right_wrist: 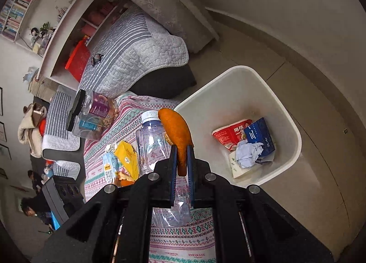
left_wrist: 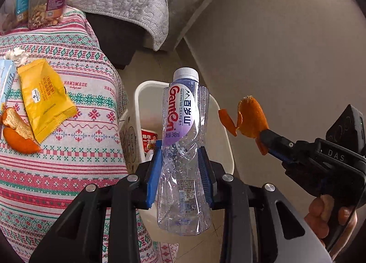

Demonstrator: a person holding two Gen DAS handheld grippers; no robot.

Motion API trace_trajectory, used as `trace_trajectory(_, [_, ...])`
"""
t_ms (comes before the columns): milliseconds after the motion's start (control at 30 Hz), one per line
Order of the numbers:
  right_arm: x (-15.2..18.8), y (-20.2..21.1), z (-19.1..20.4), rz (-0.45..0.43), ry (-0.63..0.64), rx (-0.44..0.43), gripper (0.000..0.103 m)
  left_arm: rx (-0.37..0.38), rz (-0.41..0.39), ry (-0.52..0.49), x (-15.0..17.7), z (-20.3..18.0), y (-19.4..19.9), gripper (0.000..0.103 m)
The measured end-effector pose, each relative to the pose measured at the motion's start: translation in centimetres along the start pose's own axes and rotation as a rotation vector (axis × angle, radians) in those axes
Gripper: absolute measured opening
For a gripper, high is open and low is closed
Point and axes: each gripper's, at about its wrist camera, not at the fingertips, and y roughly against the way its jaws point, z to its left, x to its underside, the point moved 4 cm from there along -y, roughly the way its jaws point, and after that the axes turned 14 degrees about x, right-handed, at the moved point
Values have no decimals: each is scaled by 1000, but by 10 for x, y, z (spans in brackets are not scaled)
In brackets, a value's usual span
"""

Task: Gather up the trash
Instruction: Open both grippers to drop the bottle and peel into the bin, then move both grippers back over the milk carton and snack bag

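Both claws loaded, heading for the white bin [left_wrist: 228, 148]

Left of the bin, wrappers lie on the patterned cloth [left_wrist: 91, 107]. The left gripper [left_wrist: 180, 166] clamps the crushed bottle [left_wrist: 183, 125], long axis upright, directly over the bin. The right gripper [left_wrist: 266, 136] pinches orange peel [left_wrist: 250, 114] just right of the rim, slightly farther.

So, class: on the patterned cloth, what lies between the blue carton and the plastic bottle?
In the right wrist view, the yellow snack packet lies between the carton and the bottle.

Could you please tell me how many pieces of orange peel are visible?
3: one orange peel in the right gripper, two peels on the patterned cloth; others may be hidden.
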Motion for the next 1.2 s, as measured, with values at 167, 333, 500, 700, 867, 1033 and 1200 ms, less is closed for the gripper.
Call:
trace_trajectory(167, [-10,-8,-12,11,-28,25,8,7,5,-7,-9,-6,-40,33])
trace_trajectory(333, [-13,-23,-14,53,-27,83,49,-40,39,-38,-9,4,-64,56])
trace_trajectory(500, [-21,-13,-28,-9,-99,91,50,-64,42,-51,3,19,-52,59])
trace_trajectory(700, [-18,-15,-17,1,-99,53,50,-113,28,-43,4,35,-13,59])
trace_trajectory(867, [-14,-15,3,-6,-50,50,50,-191,1,-41,3,50,39,59])
trace_trajectory(1033, [-8,-14,23,-11,15,54,50,-277,-38,4,-11,81,102,59])
trace_trajectory(1200, [5,-15,53,-23,124,70,54,-373,-97,67,-22,124,169,63])
